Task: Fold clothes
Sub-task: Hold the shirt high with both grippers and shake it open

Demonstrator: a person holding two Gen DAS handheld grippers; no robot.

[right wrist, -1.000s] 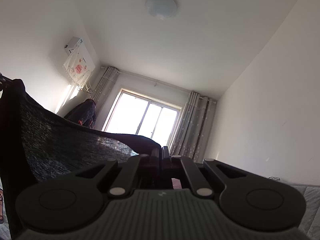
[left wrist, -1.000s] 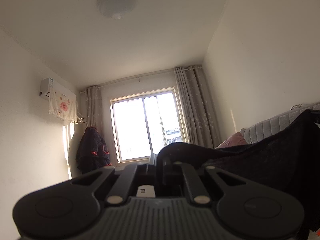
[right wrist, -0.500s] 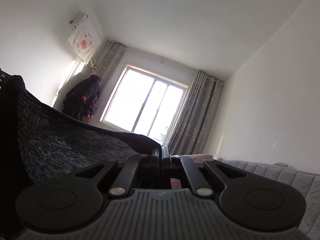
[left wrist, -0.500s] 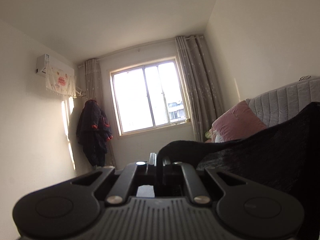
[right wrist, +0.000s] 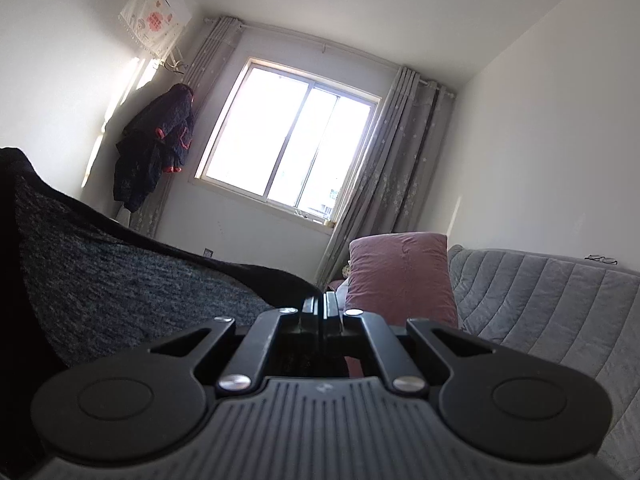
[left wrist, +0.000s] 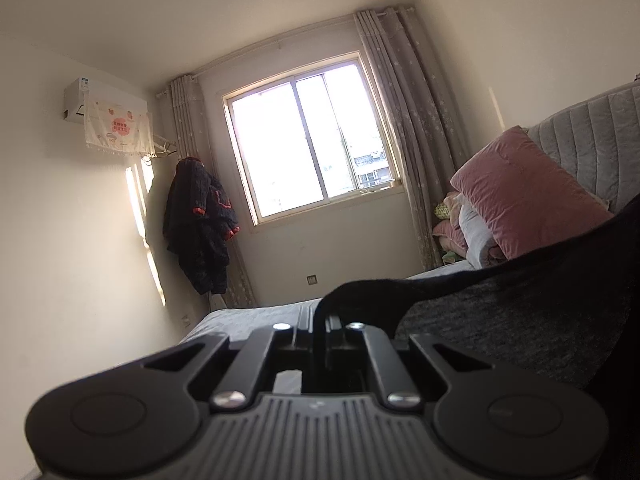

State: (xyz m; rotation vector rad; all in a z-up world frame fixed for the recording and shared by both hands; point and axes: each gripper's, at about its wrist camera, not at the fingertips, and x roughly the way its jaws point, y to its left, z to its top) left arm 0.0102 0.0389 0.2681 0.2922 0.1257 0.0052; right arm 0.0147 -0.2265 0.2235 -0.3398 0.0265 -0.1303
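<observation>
A dark knitted garment (left wrist: 520, 312) is stretched between my two grippers. In the left wrist view it runs from my left gripper (left wrist: 322, 316) off to the right, and the jaws are shut on its black edge. In the right wrist view the same garment (right wrist: 120, 280) spreads to the left of my right gripper (right wrist: 323, 304), whose jaws are shut on its edge. Both grippers are held up above the bed (left wrist: 248, 320) and point toward the window. The lower part of the garment is hidden below the gripper bodies.
A pink pillow (left wrist: 520, 192) leans on the grey padded headboard (right wrist: 540, 304) at the right, with more bedding (left wrist: 452, 232) behind it. A window (left wrist: 308, 144) with grey curtains is ahead. A dark jacket (left wrist: 200, 224) hangs on the left wall under an air conditioner (left wrist: 104, 112).
Both grippers have tilted downward: the ceiling lamp has left view and the bed, pillow and headboard have come into view. The garment stays gripped and stretched between them.
</observation>
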